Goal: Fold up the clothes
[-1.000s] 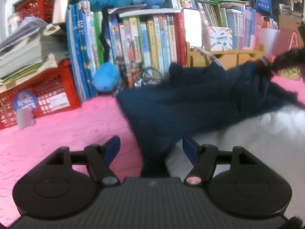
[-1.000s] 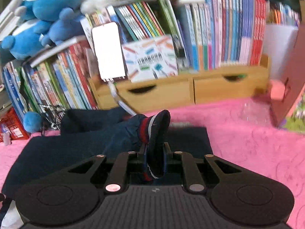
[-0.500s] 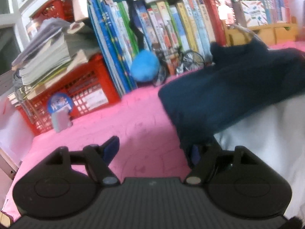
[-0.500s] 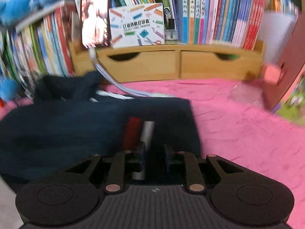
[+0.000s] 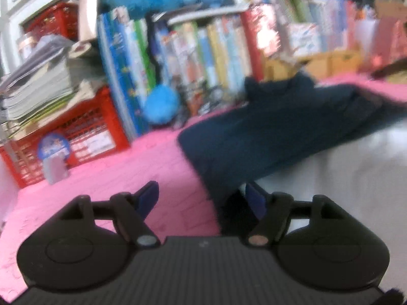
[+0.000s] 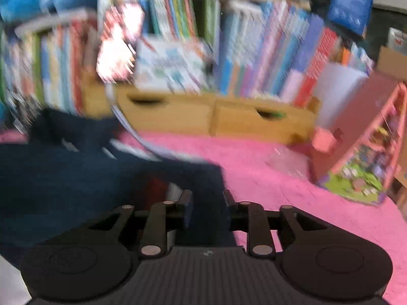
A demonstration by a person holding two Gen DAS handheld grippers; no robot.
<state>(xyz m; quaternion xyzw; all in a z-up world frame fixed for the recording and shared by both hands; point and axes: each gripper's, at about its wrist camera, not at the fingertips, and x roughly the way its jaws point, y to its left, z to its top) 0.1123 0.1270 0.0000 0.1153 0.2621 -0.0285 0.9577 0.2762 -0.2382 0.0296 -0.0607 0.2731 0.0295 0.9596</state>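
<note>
**Student:** What does the figure show, and where does the garment lie?

**Instructor:** A dark navy garment [image 5: 279,132] lies spread on a table under a pink cloth [image 5: 106,178], in front of a row of books [image 5: 193,58]. In the left wrist view it runs from the near centre toward the far right, over a white cloth [image 5: 343,178]. In the right wrist view the same garment fills the near left, its edge ending at the pink cloth.

**Student:** And the two grippers?

**Instructor:** The left gripper [image 5: 203,198] stands with its fingers wide apart. The near corner of the garment lies beside its right finger, but neither pad presses on it. The right gripper [image 6: 207,208] has its jaws opening. Navy fabric lies between them, and the pads appear clear of it, so nothing is clamped. Blur limits certainty here.

**Student:** How would this garment handle?

**Instructor:** By its look, soft and limp, light enough for one gripper, and not fragile. It sags and drapes instead of holding a shape, so a lifted part will trail the rest behind it. A red and white band [image 6: 162,188] shows near the right gripper, probably a ribbed cuff or hem, thicker than the body cloth.

**Student:** Where should one take hold?

**Instructor:** At edges and corners, best on a hem or cuff, where doubled cloth fills the pads. A pinch in mid-panel may catch one layer only and bunch the fold.
</note>
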